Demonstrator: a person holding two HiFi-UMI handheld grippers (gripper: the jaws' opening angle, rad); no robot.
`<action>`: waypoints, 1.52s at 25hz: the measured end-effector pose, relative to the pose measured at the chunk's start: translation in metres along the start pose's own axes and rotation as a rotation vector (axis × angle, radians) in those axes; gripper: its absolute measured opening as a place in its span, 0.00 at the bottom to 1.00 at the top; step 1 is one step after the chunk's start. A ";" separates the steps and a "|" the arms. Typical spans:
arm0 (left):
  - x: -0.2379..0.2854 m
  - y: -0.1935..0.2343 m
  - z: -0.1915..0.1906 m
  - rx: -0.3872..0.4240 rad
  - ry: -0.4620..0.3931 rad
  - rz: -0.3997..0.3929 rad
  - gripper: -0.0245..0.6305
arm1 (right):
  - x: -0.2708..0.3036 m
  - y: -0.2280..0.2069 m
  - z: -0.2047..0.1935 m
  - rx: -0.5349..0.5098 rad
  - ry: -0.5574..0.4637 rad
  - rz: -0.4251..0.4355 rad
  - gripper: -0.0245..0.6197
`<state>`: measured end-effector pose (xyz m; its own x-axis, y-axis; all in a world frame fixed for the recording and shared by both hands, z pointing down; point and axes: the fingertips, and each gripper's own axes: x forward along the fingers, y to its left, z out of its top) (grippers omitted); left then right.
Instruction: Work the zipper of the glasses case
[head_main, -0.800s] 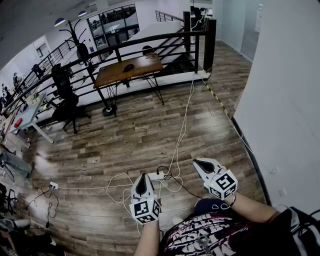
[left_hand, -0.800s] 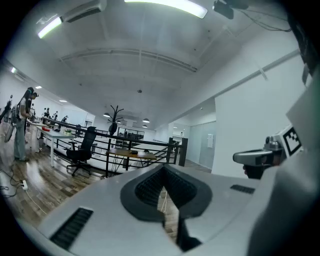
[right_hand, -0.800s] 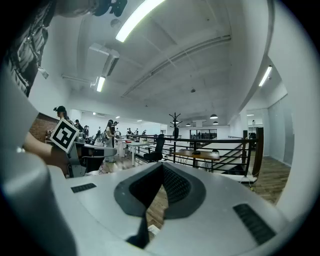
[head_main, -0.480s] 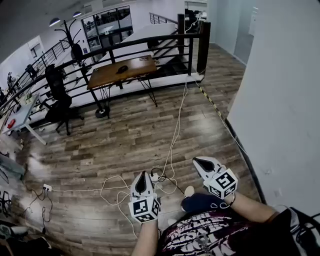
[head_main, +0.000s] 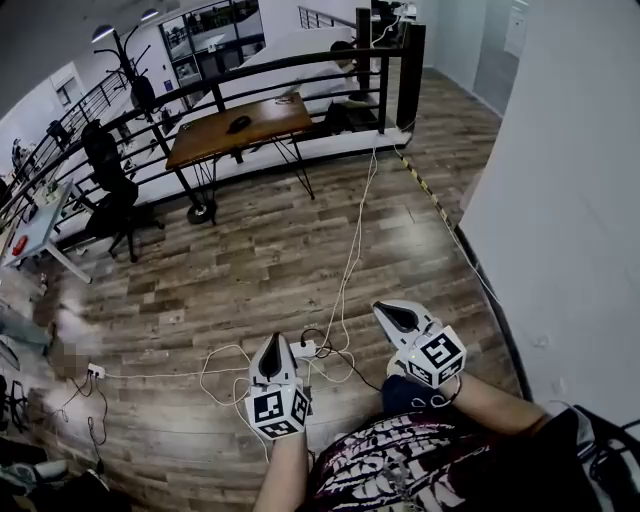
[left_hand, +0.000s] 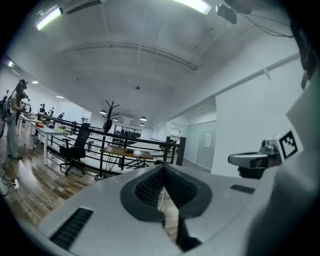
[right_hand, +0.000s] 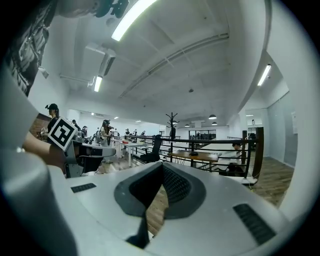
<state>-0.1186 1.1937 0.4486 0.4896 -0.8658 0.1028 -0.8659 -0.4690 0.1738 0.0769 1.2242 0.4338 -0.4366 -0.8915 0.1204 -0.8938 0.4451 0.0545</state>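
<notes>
Both hands are out in front at about waist height, nothing in either. The left gripper (head_main: 275, 343) has its jaws pressed together w/ only a thin slit of floor showing btwn the pads in its own view, and the right gripper (head_main: 383, 310) is the same – jaws closed on nothing. They're side by side but well apart, both pointing roughly level out over the plank floor (head_main: 250, 260).

The glasses case isn't in any view.

White and black cables (head_main: 345, 270) run along the floor from the railing (head_main: 300, 75) towards the person and loop into a tangle by a white power strip (head_main: 310, 350) just ahead of the left gripper. A wooden table (head_main: 240, 125) stands by the railing, w/ a black office chair (head_main: 105, 185) off to its left. A white wall (head_main: 560, 200) closes the right edge of the floor.

Vs half a sec ago: jaws were shut then too, no change there. Both grippers sit a touch further left in the head view, and the wooden table and railing have slid up towards the top. The dark shoe (head_main: 400, 393) that showed plainly btwn the grippers is now mostly tucked behind the right one.
</notes>
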 end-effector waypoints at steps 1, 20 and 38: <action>0.014 0.000 -0.001 0.001 0.005 0.007 0.05 | 0.009 -0.010 -0.001 -0.008 -0.002 0.010 0.03; 0.281 -0.096 0.010 0.023 0.044 0.052 0.05 | 0.080 -0.260 -0.034 0.058 0.042 0.108 0.03; 0.358 -0.032 0.019 0.072 0.029 0.179 0.05 | 0.179 -0.340 -0.032 0.034 0.053 0.136 0.04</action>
<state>0.0825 0.8960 0.4610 0.3288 -0.9317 0.1546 -0.9441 -0.3200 0.0796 0.3057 0.9159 0.4682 -0.5484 -0.8174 0.1765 -0.8303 0.5573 0.0010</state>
